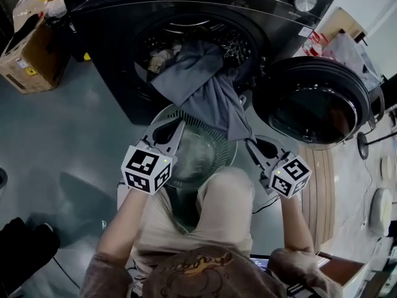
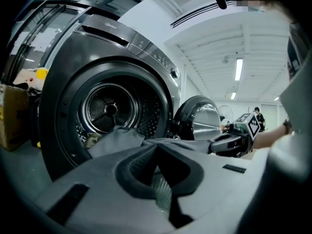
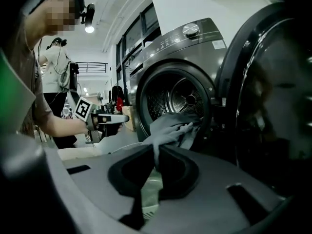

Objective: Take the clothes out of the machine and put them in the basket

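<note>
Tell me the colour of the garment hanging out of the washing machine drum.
The garment is plain grey, no pattern; the head view shows it best.

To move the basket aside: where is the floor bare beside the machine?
Bare floor lies left of the basket, bordered by the washing machine and the cardboard box. It is crowded on the right, by the open door, and where the grey garment hangs over the basket.

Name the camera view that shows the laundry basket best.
The head view: the round basket shows whole from above, its far edge under the grey garment. Each gripper view shows only a slatted strip of basket through its own jaws.
</note>
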Motion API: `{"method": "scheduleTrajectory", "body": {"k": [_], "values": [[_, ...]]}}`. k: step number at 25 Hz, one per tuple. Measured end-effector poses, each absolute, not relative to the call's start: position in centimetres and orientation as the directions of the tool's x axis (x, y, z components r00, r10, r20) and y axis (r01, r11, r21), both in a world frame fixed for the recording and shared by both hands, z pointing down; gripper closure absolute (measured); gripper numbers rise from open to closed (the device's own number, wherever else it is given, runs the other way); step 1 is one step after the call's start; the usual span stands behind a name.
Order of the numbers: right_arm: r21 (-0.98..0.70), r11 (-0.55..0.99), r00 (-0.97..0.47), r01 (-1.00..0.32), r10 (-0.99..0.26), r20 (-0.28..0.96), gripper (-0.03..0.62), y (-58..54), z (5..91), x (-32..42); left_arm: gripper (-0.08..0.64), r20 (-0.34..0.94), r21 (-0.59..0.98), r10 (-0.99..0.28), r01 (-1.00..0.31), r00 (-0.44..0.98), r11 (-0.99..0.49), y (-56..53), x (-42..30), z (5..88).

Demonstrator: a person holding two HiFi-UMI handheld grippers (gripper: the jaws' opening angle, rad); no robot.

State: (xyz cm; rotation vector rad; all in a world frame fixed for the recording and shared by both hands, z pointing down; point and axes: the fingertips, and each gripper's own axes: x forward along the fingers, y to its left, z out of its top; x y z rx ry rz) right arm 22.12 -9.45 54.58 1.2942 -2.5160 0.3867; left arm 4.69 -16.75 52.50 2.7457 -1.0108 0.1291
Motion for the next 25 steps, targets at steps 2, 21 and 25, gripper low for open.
{"method": "scheduleTrajectory", "body": {"k": [2, 21, 25], "values": [[-0.107, 0.582, -0.575, -0.806, -0.728, 0.375, 0.575, -8.9, 54.8, 21.8, 0.554, 0.157, 0.163, -0.629, -0.648, 0.762, -0.744, -16.7, 4.8, 52.5], [0.025, 0.576, -0.531, -0.817, -0.768, 0.357, 0.229, -24.1, 57.1, 17.9, 0.554, 0.174, 0.141, -0.641, -0.663, 0.747, -0.735, -16.2, 4.0, 52.8], [0.025, 0.55, -0.511, -0.835, -0.791, 0.336, 0.189, -30.1, 56.3, 16.1, 0.554, 0.181, 0.131, -0.647, -0.67, 0.741, -0.731, -16.1, 3.7, 52.9]]}}
